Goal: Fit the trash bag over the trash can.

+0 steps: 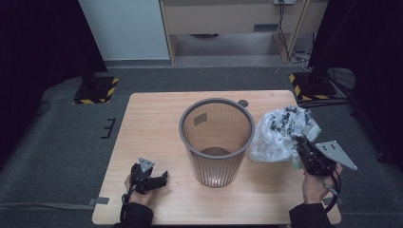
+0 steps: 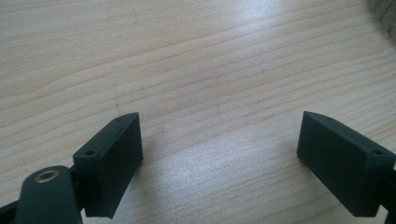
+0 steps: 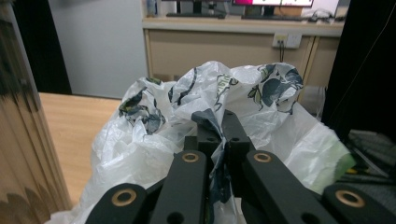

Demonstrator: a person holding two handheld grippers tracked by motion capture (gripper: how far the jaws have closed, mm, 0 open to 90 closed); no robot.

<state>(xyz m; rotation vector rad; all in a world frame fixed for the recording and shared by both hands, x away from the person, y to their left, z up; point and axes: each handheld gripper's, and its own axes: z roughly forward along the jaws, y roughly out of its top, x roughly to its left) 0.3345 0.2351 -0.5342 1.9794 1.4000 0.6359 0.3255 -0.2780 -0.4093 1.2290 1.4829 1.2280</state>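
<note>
Near the tabletop's front edge, the left gripper is resting with jaws spread, idle. By the right edge, the right gripper is pinching a fold of the plastic bag, likely to line the bin standing mid-table just beside it.

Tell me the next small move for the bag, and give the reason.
Probably lift the plastic bag a little and carry it toward the bin. The right gripper is already shut on a fold of it, the bin stands open beside it, and the left gripper rests open over bare table.
</note>
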